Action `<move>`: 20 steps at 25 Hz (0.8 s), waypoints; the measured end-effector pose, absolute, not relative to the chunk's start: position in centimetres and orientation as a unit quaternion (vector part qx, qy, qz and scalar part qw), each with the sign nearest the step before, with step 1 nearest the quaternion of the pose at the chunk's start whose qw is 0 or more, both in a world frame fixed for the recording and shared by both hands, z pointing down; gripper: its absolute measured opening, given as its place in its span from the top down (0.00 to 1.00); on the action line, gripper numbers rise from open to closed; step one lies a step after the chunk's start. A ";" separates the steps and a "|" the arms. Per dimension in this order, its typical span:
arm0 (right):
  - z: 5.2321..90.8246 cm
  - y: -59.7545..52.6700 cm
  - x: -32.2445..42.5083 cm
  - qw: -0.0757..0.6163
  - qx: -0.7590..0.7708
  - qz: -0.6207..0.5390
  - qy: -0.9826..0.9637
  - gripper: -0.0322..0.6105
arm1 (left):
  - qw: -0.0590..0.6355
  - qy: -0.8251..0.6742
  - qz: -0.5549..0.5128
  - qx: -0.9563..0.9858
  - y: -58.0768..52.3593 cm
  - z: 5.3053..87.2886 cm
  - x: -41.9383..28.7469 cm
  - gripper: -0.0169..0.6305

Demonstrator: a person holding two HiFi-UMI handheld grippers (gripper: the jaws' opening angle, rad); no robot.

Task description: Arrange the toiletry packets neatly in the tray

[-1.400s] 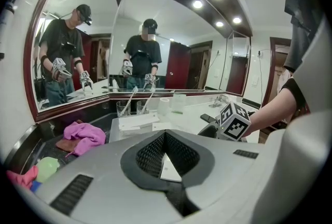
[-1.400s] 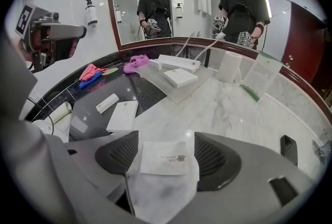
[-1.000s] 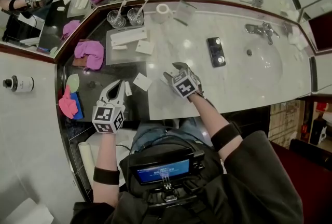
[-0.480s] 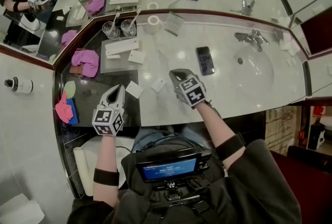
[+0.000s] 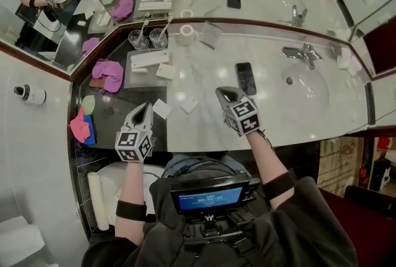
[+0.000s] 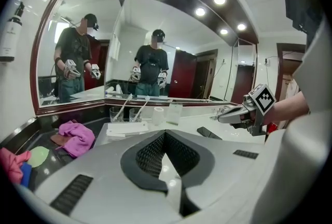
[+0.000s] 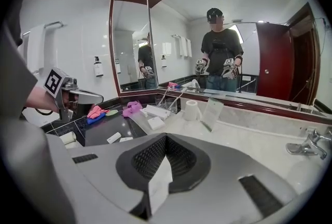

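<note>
Firmly shut, the left gripper [image 5: 145, 106] pinches a glossy packet [image 6: 170, 185] and the right gripper [image 5: 224, 91] a white packet [image 7: 159, 185]. Loose packets [image 5: 162, 109] lie between them, and the tray [image 5: 139, 72] is ahead of the left gripper.

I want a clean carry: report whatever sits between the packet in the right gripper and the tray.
Nothing visible blocks it. The right gripper, jaws shut on its packet, has open counter toward the tray. One loose packet lies flat beside that path, probably too low to matter. The glasses stand behind the tray.
</note>
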State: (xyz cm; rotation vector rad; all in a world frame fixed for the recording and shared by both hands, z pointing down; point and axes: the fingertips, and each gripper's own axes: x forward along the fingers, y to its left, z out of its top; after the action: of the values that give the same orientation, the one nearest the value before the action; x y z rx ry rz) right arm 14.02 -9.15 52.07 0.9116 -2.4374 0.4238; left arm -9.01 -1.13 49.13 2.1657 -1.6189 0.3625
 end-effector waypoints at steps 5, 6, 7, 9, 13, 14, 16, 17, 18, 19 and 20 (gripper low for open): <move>52.3 -9.2 14.9 0.246 0.335 0.158 -0.896 0.93 | 0.191 -0.588 0.139 0.774 -1.0 48.9 -8.6 0.97; 52.3 -9.2 14.9 0.246 0.333 0.160 -0.896 0.93 | 0.196 -0.589 0.135 0.772 -1.0 49.0 -8.5 0.97; 52.2 -9.1 14.8 0.246 0.331 0.162 -0.896 0.93 | 0.202 -0.591 0.131 0.770 -1.0 49.1 -8.5 0.97; 52.1 -9.1 14.8 0.248 0.329 0.164 -0.896 0.93 | 0.212 -0.593 0.125 0.767 -1.1 49.3 -8.4 0.97; 52.9 -9.3 15.4 0.250 0.329 0.163 -0.896 0.93 | 0.218 -0.595 0.131 0.762 -1.9 49.8 -8.5 0.97; 52.9 -9.3 15.4 0.249 0.329 0.166 -0.896 0.93 | 0.221 -0.593 0.133 0.762 -2.3 49.9 -8.4 0.97; 53.1 -9.3 15.4 0.248 0.330 0.173 -0.894 0.93 | 0.232 -0.583 0.139 0.767 -3.2 50.4 -8.2 0.86; 53.2 -9.3 15.3 0.248 0.330 0.175 -0.894 0.93 | 0.237 -0.576 0.142 0.769 -3.8 50.6 -8.1 0.80; 53.2 -9.2 15.2 0.247 0.329 0.177 -0.894 0.93 | 0.240 -0.570 0.147 0.772 -4.5 50.8 -7.9 0.78; 53.2 -9.1 15.1 0.247 0.328 0.179 -0.894 0.93 | 0.243 -0.564 0.153 0.774 -5.2 51.0 -7.8 0.73; 53.3 -9.1 14.9 0.246 0.327 0.182 -0.894 0.93 | 0.246 -0.558 0.160 0.776 -6.0 51.4 -7.7 0.69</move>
State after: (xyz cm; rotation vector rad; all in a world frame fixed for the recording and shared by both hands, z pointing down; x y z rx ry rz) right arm 14.92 -9.08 53.27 0.8923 -2.4392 0.4954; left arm -7.68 -5.99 51.35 2.1168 -1.5230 0.4377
